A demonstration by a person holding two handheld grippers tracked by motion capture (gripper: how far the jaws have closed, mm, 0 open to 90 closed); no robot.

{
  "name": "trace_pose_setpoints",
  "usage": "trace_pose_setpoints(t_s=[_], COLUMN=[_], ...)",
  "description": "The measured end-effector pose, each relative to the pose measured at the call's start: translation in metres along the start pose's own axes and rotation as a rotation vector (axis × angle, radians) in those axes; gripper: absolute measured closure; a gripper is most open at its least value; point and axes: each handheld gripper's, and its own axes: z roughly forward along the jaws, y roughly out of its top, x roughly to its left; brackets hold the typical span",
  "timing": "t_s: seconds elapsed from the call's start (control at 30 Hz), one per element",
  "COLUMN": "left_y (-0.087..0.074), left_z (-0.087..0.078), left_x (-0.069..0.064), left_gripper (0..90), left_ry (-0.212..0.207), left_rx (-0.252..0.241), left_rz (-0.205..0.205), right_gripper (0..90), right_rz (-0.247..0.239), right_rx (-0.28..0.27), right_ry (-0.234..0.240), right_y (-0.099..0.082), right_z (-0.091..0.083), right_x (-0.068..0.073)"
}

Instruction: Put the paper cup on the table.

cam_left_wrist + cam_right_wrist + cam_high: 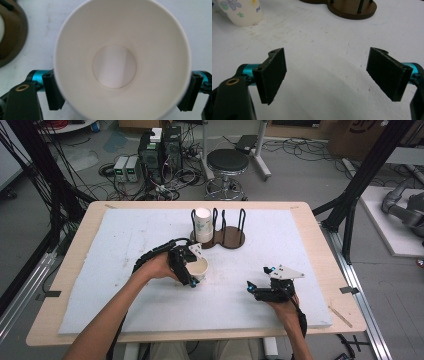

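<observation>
A white paper cup (201, 265) stands upright on the white mat, left of centre. My left gripper (196, 274) comes down over it from above, and in the left gripper view I look straight into the empty cup (115, 30). The left gripper (122, 92) has one black jaw on each side of the cup, wide apart, and I see no squeeze on the wall. My right gripper (256, 279) rests low on the mat at the front right. Its jaws (328, 75) are open with bare mat between them. A flower-printed cup (242, 12) stands ahead of it on the left.
A dark wooden cup holder (225, 239) with black wire posts stands at the back centre of the mat, with a second paper cup (202, 224) in its left slot. Its base shows as holder base (352, 10) and holder base (12, 37). Beyond the table are a stool and cabling.
</observation>
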Motion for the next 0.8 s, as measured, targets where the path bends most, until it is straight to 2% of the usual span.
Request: trace_pose_setpoints(t_s=[0.03, 0.1, 0.17, 0.27, 0.33, 0.4, 0.53, 0.73, 0.8], left_y=[-0.005, -0.015, -0.026, -0.041, -0.052, -0.063, -0.087, -0.127, -0.137], left_z=[-0.002, -0.007, -0.014, -0.028, -0.037, -0.045, -0.058, -0.065, -0.066], left_x=[-0.001, -0.003, -0.006, -0.013, -0.019, -0.026, -0.038, -0.060, -0.065], left_gripper=[16.8, 17.1, 17.2, 17.1, 17.2, 17.2, 17.0, 16.9, 16.9], left_ry=[-0.001, 0.015, 0.025, 0.048, 0.075, 0.120, 0.169, 0.248, 0.267], left_rx=[-0.015, -0.013, -0.057, -0.096, -0.139, -0.178, -0.271, -0.429, -0.467], left_rz=[-0.007, -0.011, -0.040, -0.053, -0.073, -0.092, -0.149, -0.249, -0.267], right_gripper=[16.8, 16.8, 16.8, 16.8, 16.8, 16.8, 16.8, 16.8, 16.8], right_rz=[0.001, 0.003, 0.009, 0.008, 0.008, 0.005, 0.010, 0.013, 0.015], right_rx=[-0.001, -0.001, 0.002, -0.001, -0.001, -0.003, -0.009, -0.007, -0.006], right_ry=[0.001, 0.002, 0.003, 0.005, 0.006, 0.004, 0.005, 0.009, 0.010], right_y=[0.000, 0.000, 0.000, 0.000, 0.000, 0.000, -0.001, 0.000, -0.001], right_z=[0.000, 0.000, 0.000, 0.000, 0.000, 0.000, -0.001, -0.001, -0.001], right_x=[0.000, 0.000, -0.001, -0.001, -0.001, -0.001, -0.001, -0.002, -0.002])
